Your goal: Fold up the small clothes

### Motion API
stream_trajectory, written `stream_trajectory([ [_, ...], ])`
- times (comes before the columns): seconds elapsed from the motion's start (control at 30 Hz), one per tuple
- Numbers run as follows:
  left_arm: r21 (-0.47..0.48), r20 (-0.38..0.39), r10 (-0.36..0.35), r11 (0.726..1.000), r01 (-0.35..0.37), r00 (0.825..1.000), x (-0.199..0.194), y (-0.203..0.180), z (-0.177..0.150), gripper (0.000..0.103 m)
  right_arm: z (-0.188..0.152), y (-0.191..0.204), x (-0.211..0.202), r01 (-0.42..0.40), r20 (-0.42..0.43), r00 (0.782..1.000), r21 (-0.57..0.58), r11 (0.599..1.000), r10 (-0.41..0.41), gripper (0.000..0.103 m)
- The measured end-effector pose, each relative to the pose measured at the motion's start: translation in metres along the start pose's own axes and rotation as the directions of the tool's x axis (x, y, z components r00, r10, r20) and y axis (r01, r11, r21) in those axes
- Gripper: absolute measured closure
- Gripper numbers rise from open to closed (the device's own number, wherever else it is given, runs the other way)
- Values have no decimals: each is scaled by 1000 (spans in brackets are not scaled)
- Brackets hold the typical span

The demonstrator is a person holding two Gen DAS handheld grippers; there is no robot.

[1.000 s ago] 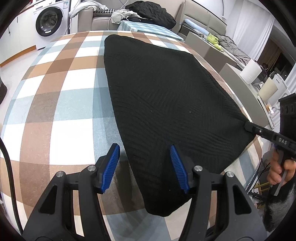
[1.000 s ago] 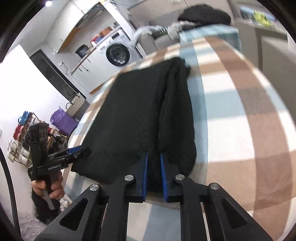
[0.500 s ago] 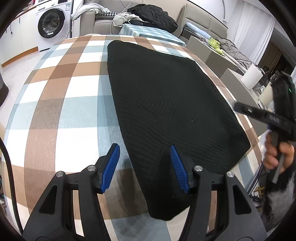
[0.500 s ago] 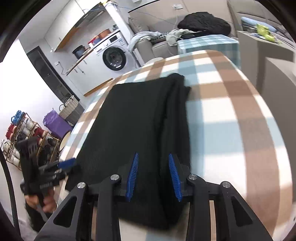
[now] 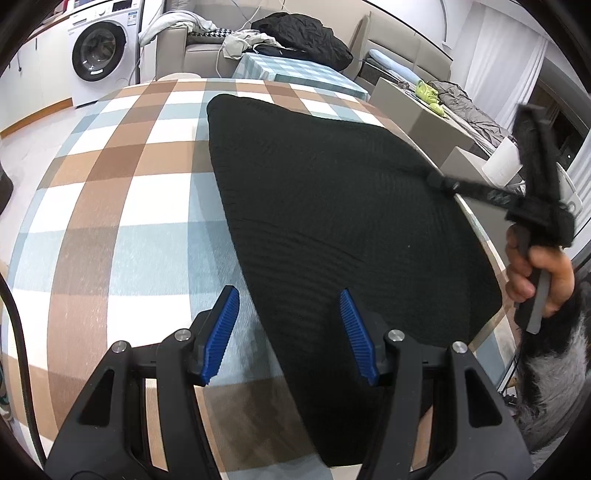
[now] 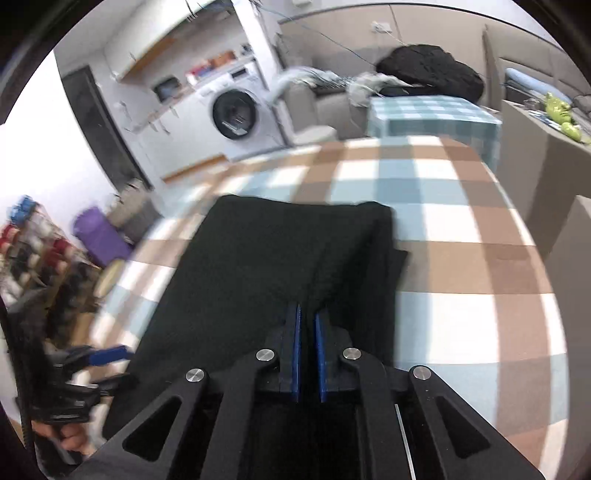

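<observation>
We are mid-fold: our right gripper (image 6: 307, 356) is clamping, apparently, the edge of the 1 black knitted garment (image 5: 332, 221) lying on the checked tablecloth (image 5: 122, 206), while our left gripper (image 5: 290, 332) is hovering, jaws apart and empty. Next, carrying that edge across. 2 grippers.

White washing machine (image 5: 99, 50) against the far wall, beige sofa (image 5: 199, 51) beside it piled with clothes and a black jacket (image 5: 306, 35). Small checked side table (image 5: 295, 72) in front. White curtain (image 5: 502, 59) at right. Pale floor (image 5: 40, 114).
</observation>
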State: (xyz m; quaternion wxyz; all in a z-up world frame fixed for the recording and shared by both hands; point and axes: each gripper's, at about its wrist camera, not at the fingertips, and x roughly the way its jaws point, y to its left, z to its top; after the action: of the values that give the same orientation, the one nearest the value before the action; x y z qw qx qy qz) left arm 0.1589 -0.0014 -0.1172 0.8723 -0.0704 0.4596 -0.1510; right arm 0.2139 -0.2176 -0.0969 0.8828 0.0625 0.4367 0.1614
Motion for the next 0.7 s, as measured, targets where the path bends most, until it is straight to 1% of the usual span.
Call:
stream_trajectory([
  [0.03,5,-3,5,1000,-5,1000,1,-1,1,49,-2,-2,8,34,-34,999,-7,999,-35,96],
  [0.07,10,-5,8,1000,-8,1000,2,-1,1,49,-5,-4,15,38,-71,997,-7,999,-39,96],
  [0.13,11,-13,10,1000,-10,1000,3,-2,-1,49,-11,-7,22,25,-129,991,-6,1000,-26,89],
  [0.17,9,-15,9,1000,-8,1000,3,-1,-2,49,-11,-8,21,19,-134,991,-6,1000,-19,88],
  [0.23,6,-21,9,1000,-9,1000,4,-1,-3,49,-10,-12,16,-6,-109,994,13,1000,7,78],
  [0.3,6,-25,9,1000,-9,1000,4,-1,-5,49,-4,-15,13,-14,-83,996,38,999,17,77],
  [0.47,8,-22,14,1000,-14,1000,-1,-2,-10,49,24,-27,33,-15,-35,999,129,992,20,77],
  [0.5,4,-20,14,1000,-14,1000,-2,-1,-11,49,30,-29,39,-24,-18,999,133,991,27,77],
  [0.57,-6,-18,17,1000,-17,1000,-5,1,-13,49,39,-25,48,-5,-25,1000,102,995,8,96],
  [0.6,-9,-15,16,1000,-16,1000,-7,2,-13,49,42,-20,47,0,-5,1000,71,998,0,98],
  [0.67,-14,-14,9,1000,-9,1000,-9,4,-15,47,45,-16,40,11,42,999,49,999,-13,98],
  [0.7,-17,-14,6,1000,-7,1000,-9,4,-16,47,46,-16,42,37,27,999,41,998,-38,97],
])
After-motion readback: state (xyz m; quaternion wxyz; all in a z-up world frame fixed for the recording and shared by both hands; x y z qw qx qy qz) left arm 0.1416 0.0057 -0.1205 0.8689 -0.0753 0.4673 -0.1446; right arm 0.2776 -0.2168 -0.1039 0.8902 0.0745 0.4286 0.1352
